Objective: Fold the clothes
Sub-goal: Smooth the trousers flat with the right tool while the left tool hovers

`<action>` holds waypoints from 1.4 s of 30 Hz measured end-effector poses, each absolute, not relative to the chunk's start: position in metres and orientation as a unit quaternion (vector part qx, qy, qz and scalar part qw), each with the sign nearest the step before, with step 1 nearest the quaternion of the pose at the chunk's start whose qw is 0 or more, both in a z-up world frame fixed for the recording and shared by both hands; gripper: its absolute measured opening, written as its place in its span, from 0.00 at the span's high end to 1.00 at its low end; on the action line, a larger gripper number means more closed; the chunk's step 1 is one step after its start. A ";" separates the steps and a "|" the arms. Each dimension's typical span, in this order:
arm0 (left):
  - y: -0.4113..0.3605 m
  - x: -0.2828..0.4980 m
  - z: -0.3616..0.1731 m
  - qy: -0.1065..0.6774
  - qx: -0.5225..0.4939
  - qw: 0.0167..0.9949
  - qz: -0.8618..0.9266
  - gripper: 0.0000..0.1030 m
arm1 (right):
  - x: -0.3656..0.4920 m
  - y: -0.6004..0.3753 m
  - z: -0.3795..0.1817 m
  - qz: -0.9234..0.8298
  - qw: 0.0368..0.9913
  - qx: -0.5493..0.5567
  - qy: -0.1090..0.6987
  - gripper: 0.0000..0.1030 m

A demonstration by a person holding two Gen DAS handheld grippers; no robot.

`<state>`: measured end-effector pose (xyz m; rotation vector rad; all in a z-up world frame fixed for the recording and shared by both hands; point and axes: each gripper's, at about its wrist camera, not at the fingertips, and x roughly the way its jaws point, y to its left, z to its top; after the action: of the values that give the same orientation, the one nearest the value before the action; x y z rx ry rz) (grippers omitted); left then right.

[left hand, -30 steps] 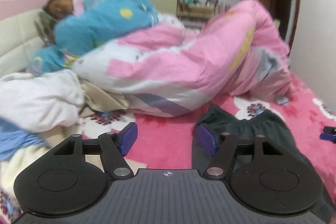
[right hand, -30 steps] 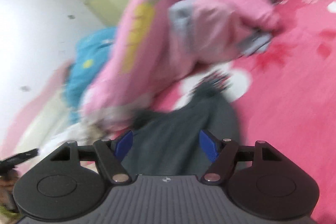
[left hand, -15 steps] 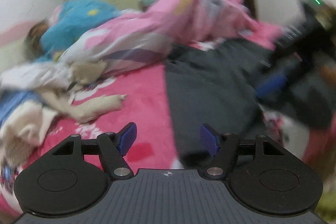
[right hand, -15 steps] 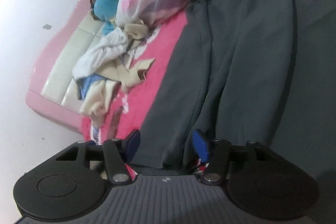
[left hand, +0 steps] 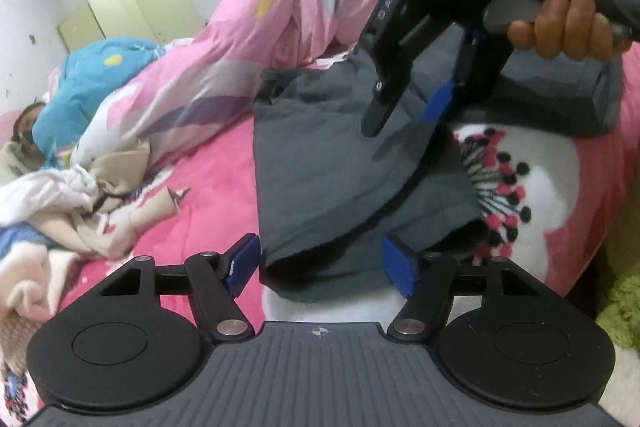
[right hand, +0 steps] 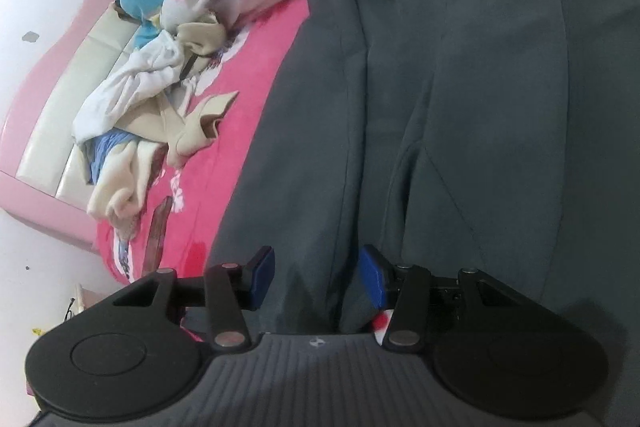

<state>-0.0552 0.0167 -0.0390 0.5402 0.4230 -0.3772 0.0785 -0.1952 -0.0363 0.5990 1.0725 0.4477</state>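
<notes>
Grey trousers (left hand: 328, 163) flat on pink bedspread (left hand: 208, 195). Left gripper (left hand: 322, 269) wide open, empty; trouser hem lies between its fingertips and just ahead. Right gripper (right hand: 316, 277) open, empty, hovers over trousers (right hand: 460, 87), fabric between and beyond fingertips. Crumpled clothes pile (right hand: 136, 99) well left of both.

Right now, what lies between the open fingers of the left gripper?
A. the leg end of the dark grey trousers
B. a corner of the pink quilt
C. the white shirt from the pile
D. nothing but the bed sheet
A: in the left wrist view the leg end of the dark grey trousers lies between the blue fingers of the left gripper, which stand apart and do not pinch it.
</notes>
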 end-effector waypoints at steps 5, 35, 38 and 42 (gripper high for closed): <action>0.026 -0.058 -0.041 0.213 0.224 0.932 -0.187 0.34 | 0.078 -0.184 -0.030 0.224 0.797 0.257 0.498 0.97; 0.079 -0.056 -0.039 0.290 0.026 0.940 -0.179 0.34 | 0.176 -0.065 0.015 0.430 0.758 0.279 0.403 0.59; 0.085 -0.058 -0.036 0.295 0.013 0.941 -0.168 0.34 | 0.168 -0.082 0.010 0.401 0.774 0.258 0.417 0.59; 0.095 -0.060 -0.033 0.310 0.001 0.940 -0.139 0.34 | 0.155 -0.064 -0.035 0.383 0.744 0.233 0.495 0.63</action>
<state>-0.0603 0.0949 -0.0329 0.0011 0.6331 -0.2844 0.1553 -0.0640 -0.0349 0.5109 1.0839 0.8390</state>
